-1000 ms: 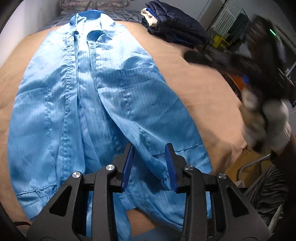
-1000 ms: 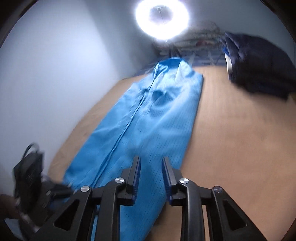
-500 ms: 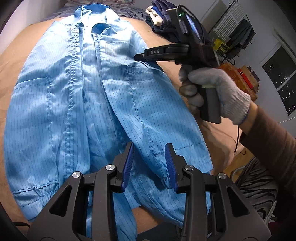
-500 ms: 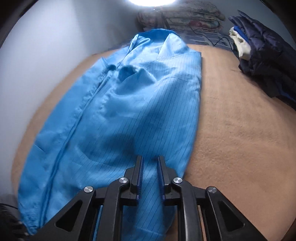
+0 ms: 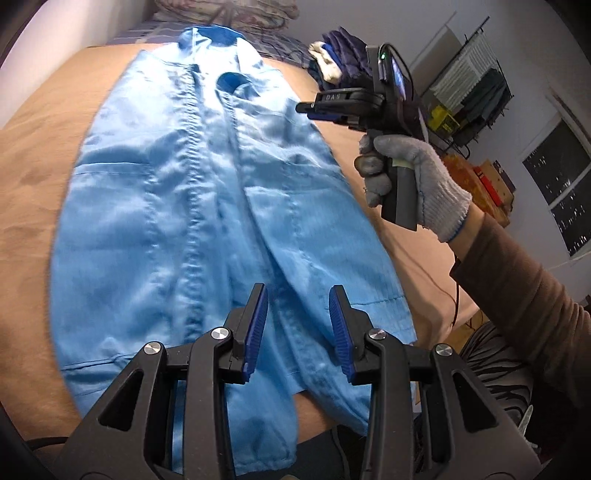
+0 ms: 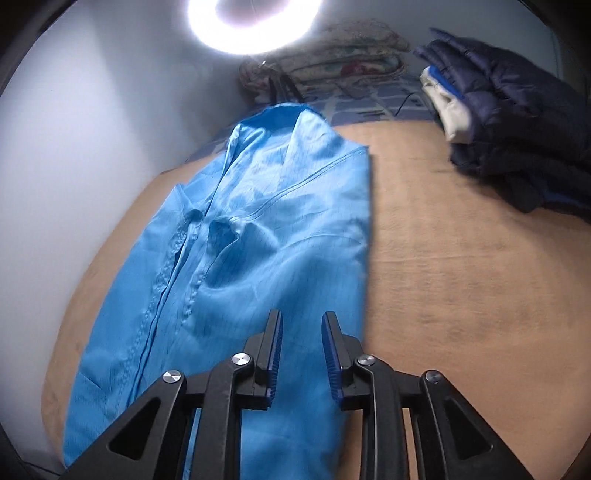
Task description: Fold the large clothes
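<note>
A large light-blue button-front coat (image 5: 207, 206) lies flat on a tan blanket, collar at the far end, hem toward me. It also shows in the right wrist view (image 6: 258, 236). My left gripper (image 5: 297, 297) is open and empty, hovering above the coat's hem. My right gripper (image 6: 302, 321) is open and empty, above the coat's right edge near its middle. In the left wrist view the right gripper (image 5: 306, 108) is held in a gloved hand (image 5: 413, 173) over the coat's right shoulder area.
A tan blanket (image 6: 461, 266) covers the bed. Folded dark jackets (image 6: 517, 110) sit at the far right corner. Folded quilts (image 6: 332, 48) and a bright ring light (image 6: 251, 22) stand at the head. A wall runs along the left. Shelves (image 5: 472, 96) stand beyond the right edge.
The right gripper has opened wider and moved up along the coat toward the collar. The left gripper has stayed open over the hem, shifting slightly forward.
</note>
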Tool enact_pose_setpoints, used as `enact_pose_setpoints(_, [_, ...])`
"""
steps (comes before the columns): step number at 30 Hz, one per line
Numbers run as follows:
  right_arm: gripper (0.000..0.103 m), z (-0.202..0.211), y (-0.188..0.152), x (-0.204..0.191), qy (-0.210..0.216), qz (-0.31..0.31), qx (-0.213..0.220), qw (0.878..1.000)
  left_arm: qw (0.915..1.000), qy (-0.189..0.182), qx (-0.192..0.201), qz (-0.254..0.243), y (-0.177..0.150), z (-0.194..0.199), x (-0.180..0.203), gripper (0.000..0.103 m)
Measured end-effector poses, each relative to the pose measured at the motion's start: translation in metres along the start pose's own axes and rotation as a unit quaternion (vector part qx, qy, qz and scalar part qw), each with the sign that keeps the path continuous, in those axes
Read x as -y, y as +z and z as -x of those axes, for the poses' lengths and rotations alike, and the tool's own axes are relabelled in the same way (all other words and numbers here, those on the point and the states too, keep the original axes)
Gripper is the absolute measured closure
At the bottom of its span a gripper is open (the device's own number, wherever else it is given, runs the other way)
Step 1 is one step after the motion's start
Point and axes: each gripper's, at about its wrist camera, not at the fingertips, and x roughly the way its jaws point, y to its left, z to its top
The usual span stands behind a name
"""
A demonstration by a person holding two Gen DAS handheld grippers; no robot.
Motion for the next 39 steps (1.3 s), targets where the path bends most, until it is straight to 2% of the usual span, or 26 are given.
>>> enact_pose_setpoints(4, [0.079, -0.031, -0.006, -0.024, -0.026, 0.057, -0.043, 0.997, 0.9997, 0.007, 0.014, 0.017, 0.002, 0.012, -0.017, 0.068])
enact_pose_setpoints(6, [0.079, -0.034, -0.012, -0.039, -0.061, 0.098, -0.038, 0.993, 0.9992, 0.014, 0.026, 0.029, 0.003, 0.02, -0.029, 0.068])
enact_pose_setpoints(7, [0.079, -0.033, -0.011, -0.042, -0.065, 0.101, -0.041, 0.992, 0.9988, 0.018, 0.031, 0.035, 0.003, 0.024, -0.035, 0.068])
enact_pose_setpoints(10, [0.079, -0.011, -0.008, -0.044, -0.05, 0.087, -0.032, 0.994, 0.9971, 0.025, 0.044, 0.057, 0.004, 0.036, -0.054, 0.068])
enact_pose_setpoints(13, [0.079, 0.018, -0.016, -0.054, -0.021, 0.1, -0.027, 0.994, 0.9952, 0.034, 0.057, 0.072, 0.004, 0.047, -0.069, 0.068])
enact_pose_setpoints(17, [0.079, 0.036, -0.052, -0.064, 0.011, 0.108, -0.049, 0.993, 0.9929, 0.058, 0.064, 0.082, -0.002, 0.054, -0.089, 0.068])
enact_pose_setpoints(20, [0.079, 0.019, -0.078, -0.065, -0.004, 0.101, -0.077, 0.992, 0.9915, 0.067, 0.054, 0.097, -0.011, 0.05, -0.105, 0.068])
enact_pose_setpoints(23, [0.079, 0.016, -0.085, -0.075, -0.032, 0.137, -0.066, 0.988, 0.9887, 0.071, 0.038, 0.126, -0.021, 0.045, -0.124, 0.068])
enact_pose_setpoints(24, [0.079, 0.021, -0.083, -0.076, -0.029, 0.133, -0.067, 0.988, 0.9881, 0.071, 0.036, 0.132, -0.024, 0.046, -0.128, 0.068])
enact_pose_setpoints(25, [0.078, 0.028, -0.081, -0.076, -0.02, 0.126, -0.063, 0.99, 0.9871, 0.066, 0.034, 0.141, -0.026, 0.047, -0.135, 0.068])
enact_pose_setpoints(27, [0.071, 0.06, -0.078, -0.072, 0.002, 0.103, -0.036, 0.994, 0.9842, 0.06, 0.032, 0.164, -0.028, 0.052, -0.147, 0.066])
enact_pose_setpoints(29, [0.052, 0.087, -0.081, -0.063, 0.011, 0.082, -0.017, 0.996, 0.979, 0.042, 0.036, 0.196, -0.032, 0.057, -0.161, 0.056])
enact_pose_setpoints(30, [0.049, 0.101, -0.086, -0.056, 0.022, 0.068, -0.013, 0.997, 0.9758, 0.028, 0.037, 0.214, -0.035, 0.058, -0.168, 0.056])
enact_pose_setpoints(32, [0.049, 0.119, -0.095, -0.046, 0.035, 0.044, -0.02, 0.998, 0.9715, 0.006, 0.034, 0.234, -0.038, 0.058, -0.177, 0.056])
enact_pose_setpoints(34, [0.049, 0.135, -0.121, -0.029, 0.043, 0.007, -0.035, 0.998, 0.968, -0.026, 0.022, 0.249, -0.041, 0.054, -0.183, 0.056])
enact_pose_setpoints(39, [0.054, 0.13, -0.177, -0.001, 0.095, -0.064, -0.093, 0.989, 0.9593, -0.07, 0.013, 0.273, -0.05, 0.047, -0.187, 0.056])
